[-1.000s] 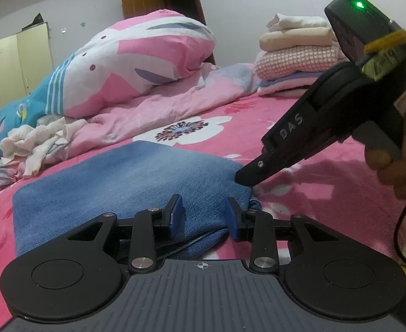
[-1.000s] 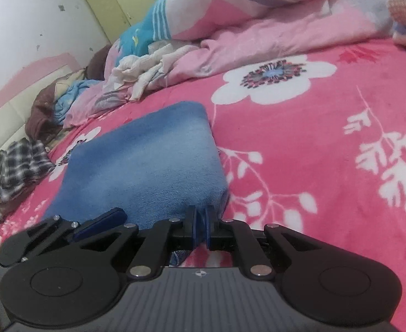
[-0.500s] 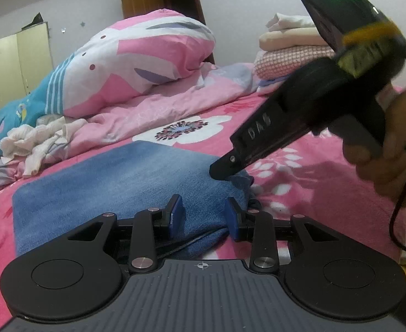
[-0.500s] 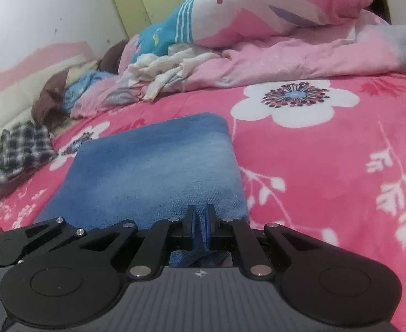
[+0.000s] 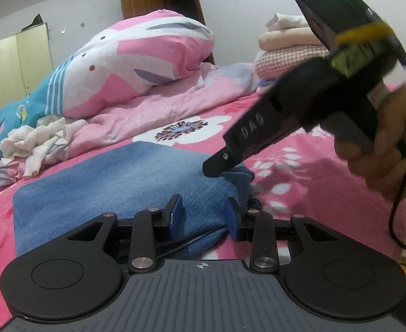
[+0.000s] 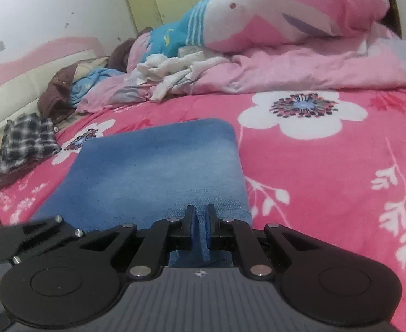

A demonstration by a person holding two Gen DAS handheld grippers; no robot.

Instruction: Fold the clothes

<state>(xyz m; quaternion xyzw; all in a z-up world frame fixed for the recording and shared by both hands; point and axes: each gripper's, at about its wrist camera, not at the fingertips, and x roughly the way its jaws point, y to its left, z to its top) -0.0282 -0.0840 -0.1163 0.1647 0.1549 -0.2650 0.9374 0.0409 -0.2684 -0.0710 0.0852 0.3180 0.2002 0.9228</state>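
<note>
A folded blue denim garment (image 5: 114, 182) lies flat on the pink flowered bedspread; it also shows in the right wrist view (image 6: 158, 171). My left gripper (image 5: 204, 217) is open, its blue pads either side of the garment's near edge. My right gripper (image 6: 199, 228) has its pads almost together on the near right corner of the denim, a fold of cloth between them. In the left wrist view the right gripper's tip (image 5: 216, 166) sits on that raised corner.
A pink and white duvet heap (image 5: 136, 63) and crumpled white clothes (image 5: 34, 144) lie at the back. A stack of folded clothes (image 5: 288, 44) stands at the far right. A plaid garment (image 6: 26, 144) and brown clothes (image 6: 62, 91) lie by the headboard.
My right gripper has risen and moved inward over the denim, lifting its corner slightly. Its pads have parted a little. My left gripper has stayed still.
</note>
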